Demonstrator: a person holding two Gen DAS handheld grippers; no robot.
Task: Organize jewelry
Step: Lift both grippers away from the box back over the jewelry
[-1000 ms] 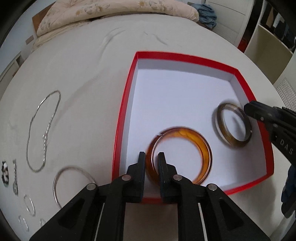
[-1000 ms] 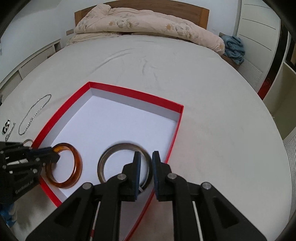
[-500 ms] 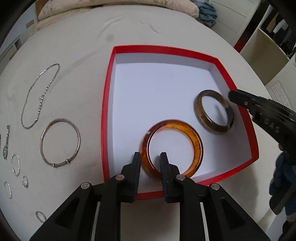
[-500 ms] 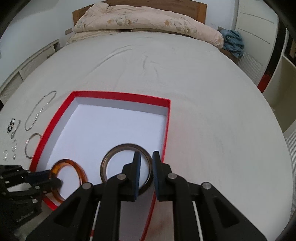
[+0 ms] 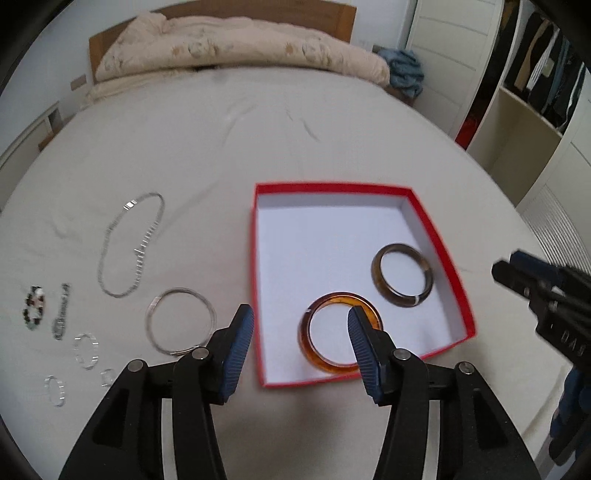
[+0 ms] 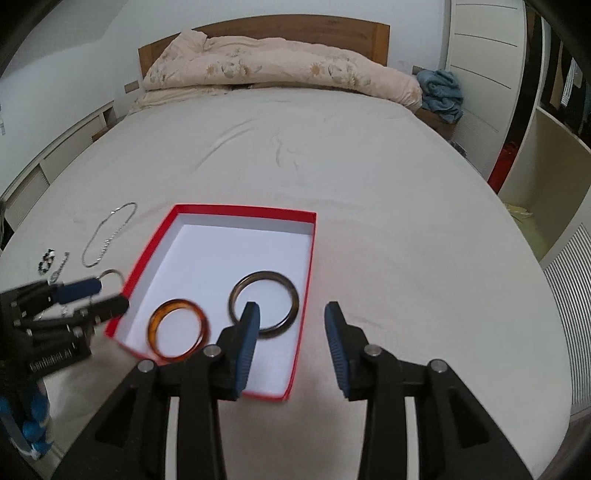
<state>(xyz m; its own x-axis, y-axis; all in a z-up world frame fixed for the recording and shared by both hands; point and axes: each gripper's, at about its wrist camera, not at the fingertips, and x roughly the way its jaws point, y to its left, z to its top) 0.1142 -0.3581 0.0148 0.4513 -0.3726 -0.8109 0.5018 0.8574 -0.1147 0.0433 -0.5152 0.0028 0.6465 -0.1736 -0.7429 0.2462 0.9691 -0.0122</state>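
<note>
In red box [image 5: 456,273]: amber bangle [image 5: 341,334] (translucent).

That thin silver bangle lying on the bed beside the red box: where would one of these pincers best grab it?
Probably from straight above, pinching across the thin wire. The silver bangle lies flat on the bed sheet, so one finger would go inside the loop and one outside. The left gripper is open and nearest; the bangle's near edge, away from the red box, looks easiest.

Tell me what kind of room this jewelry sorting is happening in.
Most likely a bedroom: the work surface is a made bed with a wooden headboard and a rolled floral duvet, and an open wardrobe with hanging clothes stands to the right.
</note>
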